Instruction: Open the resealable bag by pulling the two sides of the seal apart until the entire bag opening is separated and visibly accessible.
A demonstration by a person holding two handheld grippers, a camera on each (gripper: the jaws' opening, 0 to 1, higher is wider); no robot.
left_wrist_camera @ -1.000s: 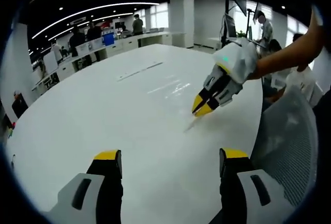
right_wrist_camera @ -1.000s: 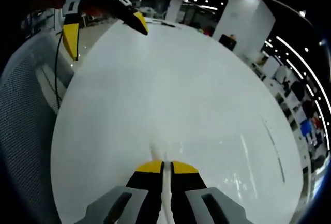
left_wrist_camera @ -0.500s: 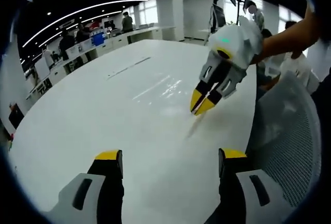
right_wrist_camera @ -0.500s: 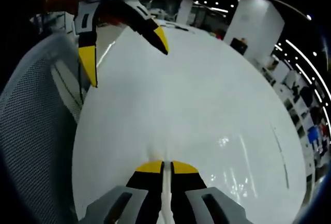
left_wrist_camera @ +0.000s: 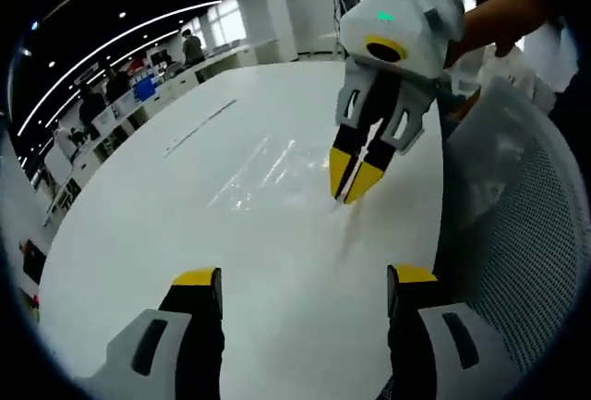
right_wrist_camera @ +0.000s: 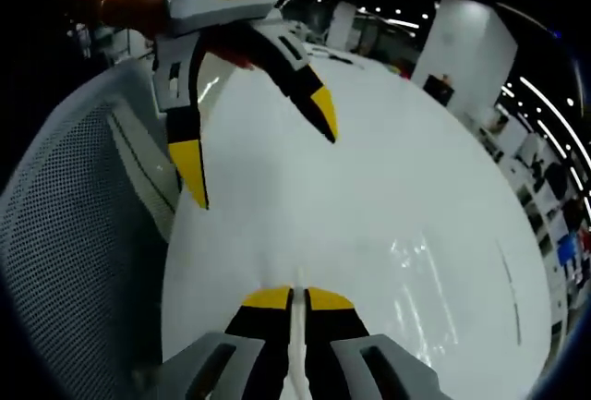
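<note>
Above the white counter (left_wrist_camera: 185,206), right gripper (right_wrist_camera: 293,300) pinches one lip of the clear bag (right_wrist_camera: 297,363), lifted. Left gripper (right_wrist_camera: 259,155) jaws wide, empty, near. Next, likely: take the opposite lip.

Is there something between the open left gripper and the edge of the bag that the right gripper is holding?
Nothing visible blocks it. The right gripper is shut on the thin clear bag, lifted over the bare white table. The left gripper hangs open with only air in the gap. The mesh chair stands off to the side.
</note>
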